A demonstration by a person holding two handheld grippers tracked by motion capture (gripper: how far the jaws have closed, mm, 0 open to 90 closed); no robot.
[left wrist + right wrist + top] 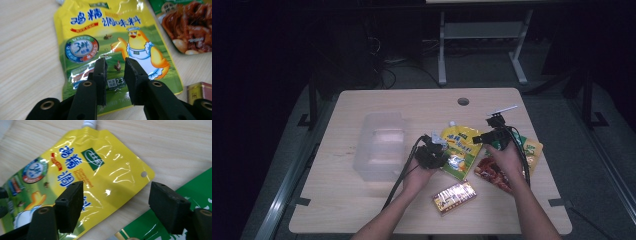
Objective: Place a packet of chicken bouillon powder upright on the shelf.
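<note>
Yellow spouted pouch (459,149), lying flat on bench (362,210): left gripper (115,72) jaws narrowing, nothing pinched; right gripper (120,202) jaws gaping at its three-o'clock edge—needing firm edge bites.

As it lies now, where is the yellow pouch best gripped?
Probably by a thin side edge of the yellow pouch, approached from above: it lies flat on the table, so only its edges give the jaws purchase. Avoid the spout.

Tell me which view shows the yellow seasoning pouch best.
The left gripper view: the yellow seasoning pouch lies nearly whole, its chicken picture and print sharp. The right gripper view shows its spout end close up. The high view shows it small, between both hands.
</note>
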